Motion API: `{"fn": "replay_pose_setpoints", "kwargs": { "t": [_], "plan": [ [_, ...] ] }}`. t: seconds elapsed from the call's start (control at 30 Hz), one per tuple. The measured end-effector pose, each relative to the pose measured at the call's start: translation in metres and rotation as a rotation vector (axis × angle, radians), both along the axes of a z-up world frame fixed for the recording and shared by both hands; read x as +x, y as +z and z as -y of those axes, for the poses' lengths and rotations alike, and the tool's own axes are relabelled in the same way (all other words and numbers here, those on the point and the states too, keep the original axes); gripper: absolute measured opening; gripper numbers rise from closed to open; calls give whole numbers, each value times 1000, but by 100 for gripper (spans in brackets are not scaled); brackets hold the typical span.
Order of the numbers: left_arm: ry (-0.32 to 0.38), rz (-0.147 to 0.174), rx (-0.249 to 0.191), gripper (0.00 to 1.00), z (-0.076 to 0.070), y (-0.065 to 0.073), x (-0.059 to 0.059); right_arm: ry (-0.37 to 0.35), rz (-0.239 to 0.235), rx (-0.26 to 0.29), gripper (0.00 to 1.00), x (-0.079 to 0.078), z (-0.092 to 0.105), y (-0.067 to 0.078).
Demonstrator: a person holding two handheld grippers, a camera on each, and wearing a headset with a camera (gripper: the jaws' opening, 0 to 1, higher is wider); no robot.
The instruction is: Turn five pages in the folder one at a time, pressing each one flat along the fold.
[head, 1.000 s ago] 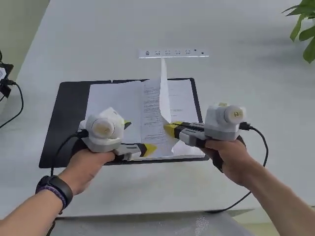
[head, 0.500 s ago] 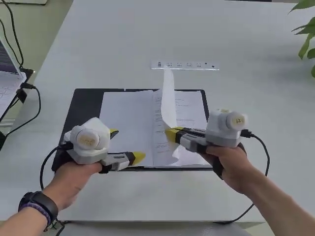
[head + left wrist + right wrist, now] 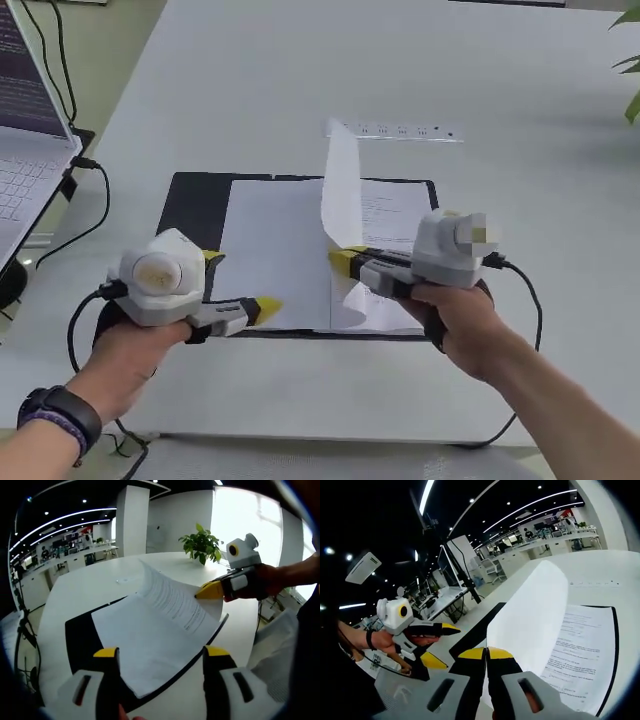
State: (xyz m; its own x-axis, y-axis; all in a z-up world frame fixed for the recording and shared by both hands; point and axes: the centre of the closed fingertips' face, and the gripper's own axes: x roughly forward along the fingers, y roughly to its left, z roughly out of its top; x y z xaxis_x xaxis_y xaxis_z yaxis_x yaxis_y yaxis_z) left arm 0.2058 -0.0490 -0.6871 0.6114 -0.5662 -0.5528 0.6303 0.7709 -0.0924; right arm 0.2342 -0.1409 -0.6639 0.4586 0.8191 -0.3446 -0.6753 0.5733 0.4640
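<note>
The right gripper (image 3: 486, 655) has its yellow-tipped jaws pressed together on the near edge of a single page (image 3: 340, 190). The pinched page stands up in a curve from the fold of the folder (image 3: 195, 205), with its blank side turned to the left. The left gripper (image 3: 161, 652) has its jaws spread apart with nothing between them. It hovers over the near left part of the folder, and its tips point across towards the raised page. Each gripper is held in one of the person's hands.

The black folder lies open and flat on the white surface (image 3: 300, 60), near the person's edge of it. A blank sheet (image 3: 275, 250) covers the folder's left half, and a printed sheet (image 3: 395, 210) lies flat on the right half, under the raised page. A white power strip (image 3: 395, 130) lies on the surface just beyond the folder's far edge. A laptop (image 3: 25, 150) sits at the far left of the head view, with cables trailing beside it. Leaves of a plant (image 3: 632, 60) reach in at the right.
</note>
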Motion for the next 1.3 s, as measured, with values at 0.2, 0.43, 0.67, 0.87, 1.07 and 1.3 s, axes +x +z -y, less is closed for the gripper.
{"fn": "replay_pose_setpoints", "kwargs": {
  "t": [0.2,0.43,0.67,0.87,1.07,1.3],
  "plan": [
    [33,4,-11,66,-18,5,-6,19,-2,2,0,-1,-22,2],
    [53,6,-13,67,-34,5,-12,44,-12,3,0,-3,-45,1],
    [76,1,-19,67,-47,4,-16,58,-32,12,0,-5,-63,-4],
    [90,-3,-24,66,-56,3,-17,67,-53,17,0,-7,-77,-9],
    [107,-8,-39,67,-60,2,-18,63,-89,31,0,-6,-88,-19],
    [133,-18,-53,66,-72,-3,-21,58,-137,41,0,-4,-96,-31]
  ]
}}
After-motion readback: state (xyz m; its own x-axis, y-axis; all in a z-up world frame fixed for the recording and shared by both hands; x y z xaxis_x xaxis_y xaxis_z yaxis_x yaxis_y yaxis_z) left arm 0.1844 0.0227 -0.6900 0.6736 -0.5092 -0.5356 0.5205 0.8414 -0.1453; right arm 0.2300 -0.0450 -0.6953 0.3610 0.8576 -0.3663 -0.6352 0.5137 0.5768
